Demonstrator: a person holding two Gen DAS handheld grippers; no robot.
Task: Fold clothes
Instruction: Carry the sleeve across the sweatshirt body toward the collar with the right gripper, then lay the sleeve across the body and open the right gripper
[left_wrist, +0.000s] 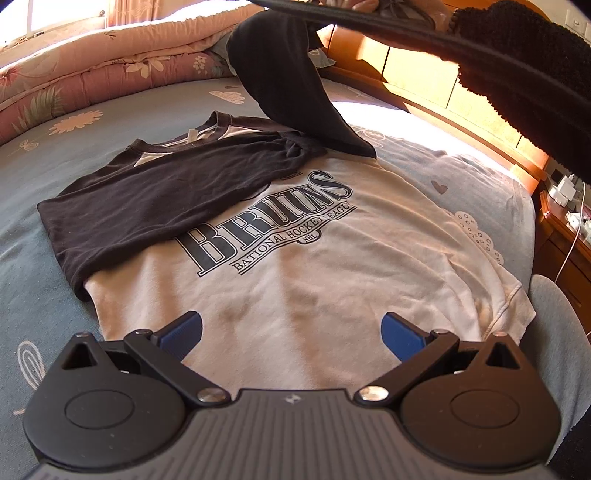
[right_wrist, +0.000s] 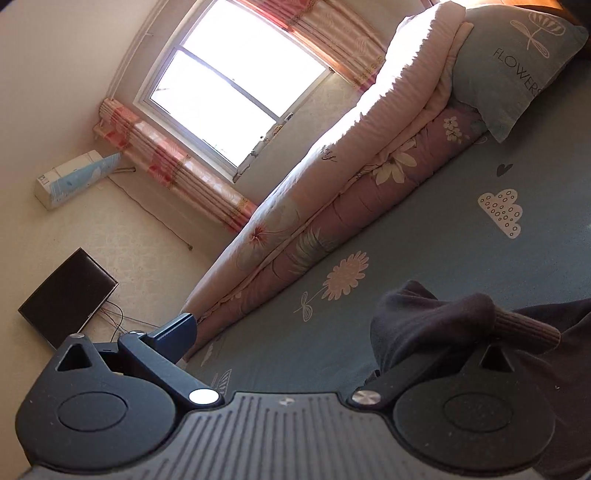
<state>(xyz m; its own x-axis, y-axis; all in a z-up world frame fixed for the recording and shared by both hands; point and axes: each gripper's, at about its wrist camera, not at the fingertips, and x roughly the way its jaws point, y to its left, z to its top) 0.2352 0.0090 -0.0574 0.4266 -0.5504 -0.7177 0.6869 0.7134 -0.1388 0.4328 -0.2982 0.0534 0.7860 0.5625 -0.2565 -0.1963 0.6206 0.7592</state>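
A white sweatshirt (left_wrist: 295, 273) with a "BRUINS" print lies flat on the blue-grey bed sheet (left_wrist: 44, 162). One dark sleeve (left_wrist: 140, 203) is folded across its chest. The other dark sleeve (left_wrist: 280, 74) is lifted and rises out of the top of the left wrist view. My left gripper (left_wrist: 291, 332) hovers open over the hem, holding nothing. In the right wrist view my right gripper (right_wrist: 291, 325) is wide open. The lifted sleeve's ribbed cuff (right_wrist: 524, 328) and dark fabric (right_wrist: 424, 317) drape over its right finger and hide it. The left finger (right_wrist: 177, 332) is bare.
A folded pink floral quilt (left_wrist: 92, 74) runs along the bed's far side, with a "FLOWERS" pillow (right_wrist: 517, 66) beside it. A wooden headboard (left_wrist: 424, 70) and a bedside table with chargers (left_wrist: 565, 206) stand to the right. A person's fuzzy black sleeve (left_wrist: 517, 74) crosses overhead.
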